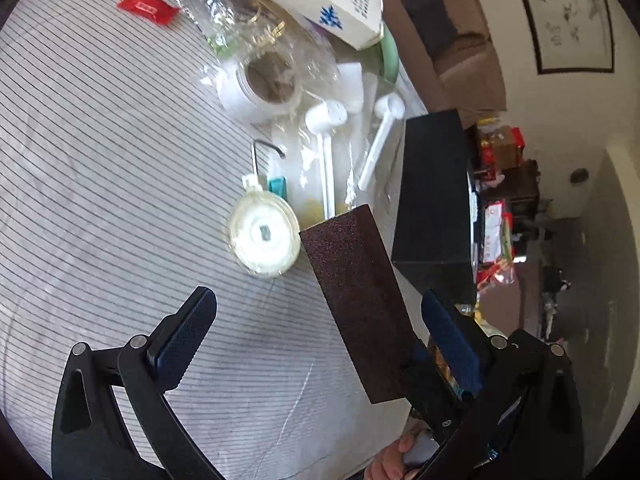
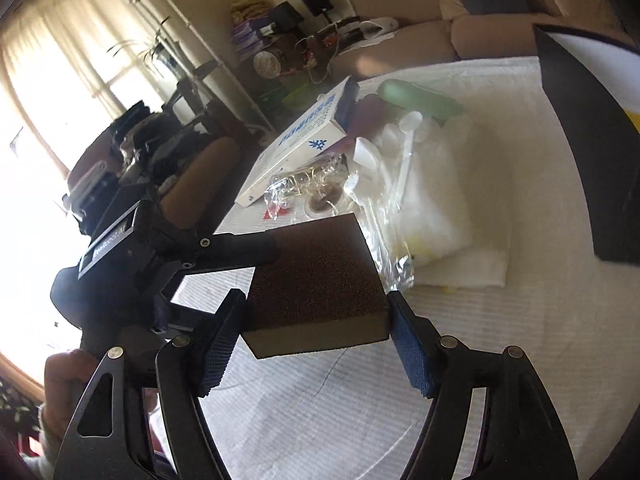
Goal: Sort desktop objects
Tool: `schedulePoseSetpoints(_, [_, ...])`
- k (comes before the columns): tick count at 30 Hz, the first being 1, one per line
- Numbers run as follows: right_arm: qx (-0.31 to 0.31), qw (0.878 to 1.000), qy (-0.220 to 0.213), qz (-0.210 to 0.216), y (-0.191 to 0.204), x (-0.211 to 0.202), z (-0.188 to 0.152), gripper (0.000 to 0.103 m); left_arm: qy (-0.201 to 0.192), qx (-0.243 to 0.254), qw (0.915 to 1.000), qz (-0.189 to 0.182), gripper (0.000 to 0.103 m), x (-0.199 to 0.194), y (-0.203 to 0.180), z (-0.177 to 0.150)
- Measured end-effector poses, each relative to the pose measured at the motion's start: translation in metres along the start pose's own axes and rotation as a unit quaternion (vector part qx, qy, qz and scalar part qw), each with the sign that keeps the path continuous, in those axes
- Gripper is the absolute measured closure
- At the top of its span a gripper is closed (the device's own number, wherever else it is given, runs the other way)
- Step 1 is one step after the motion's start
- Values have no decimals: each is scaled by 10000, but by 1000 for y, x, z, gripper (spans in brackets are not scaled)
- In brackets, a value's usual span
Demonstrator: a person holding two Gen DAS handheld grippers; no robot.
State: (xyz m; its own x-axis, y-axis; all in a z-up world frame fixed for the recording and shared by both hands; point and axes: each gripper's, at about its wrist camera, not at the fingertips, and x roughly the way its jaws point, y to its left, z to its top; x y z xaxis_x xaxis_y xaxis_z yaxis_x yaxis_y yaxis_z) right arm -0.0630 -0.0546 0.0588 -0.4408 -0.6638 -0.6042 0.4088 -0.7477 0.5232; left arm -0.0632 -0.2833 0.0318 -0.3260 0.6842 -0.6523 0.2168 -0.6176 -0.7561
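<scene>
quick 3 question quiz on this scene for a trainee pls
1. True or false: the right gripper is shut on the brown block.
2. What colour is the snowflake mark on the white box? A blue, B red, C green.
3. Fill in: the fingers of the left gripper stand ___.
Key: 1 true; 2 A; 3 open.
</scene>
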Motion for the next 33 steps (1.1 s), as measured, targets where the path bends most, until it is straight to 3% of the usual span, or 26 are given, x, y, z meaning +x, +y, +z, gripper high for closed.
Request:
schedulePoseSetpoints(5, [456,9988,-99,112,-3,-27,-32,29,41,364,9992,163,2,12,-28,-36])
schedulePoseSetpoints(7, [442,9990,-64,98,1,-37,-46,29,-9,625,9973,382,19,15,-37,-49])
schedulePoseSetpoints(10, [601,9981,45,121,-2,-52,-66,29,-11,968,9918,835,34,22,-45,-74])
schedulePoseSetpoints(14, [803,9966,114,128,-11,-69,-89,29,83,1121,9900,855,45,26,-51,-107])
schedulePoseSetpoints(16, [982,9949,134,194,-17,-79,-100,29,108,1230,9878,947,57,27,-55,-121])
schedulePoseSetpoints(20, [1191,9921,337,192,-24,-90,-115,27,225,1212,9852,1191,59,30,-58,-137])
schedulePoseSetpoints(22, [1089,9932,415,-90,-24,-97,-120,24,248,1169,9845,1285,59,31,-58,-139])
schedulePoseSetpoints(28, [602,9944,267,-828,-29,-126,-128,21,346,1244,9832,1294,59,43,-85,-143])
schedulePoseSetpoints(33, [533,9941,66,-946,-40,-148,-128,21,374,1486,9788,1362,59,56,-114,-153])
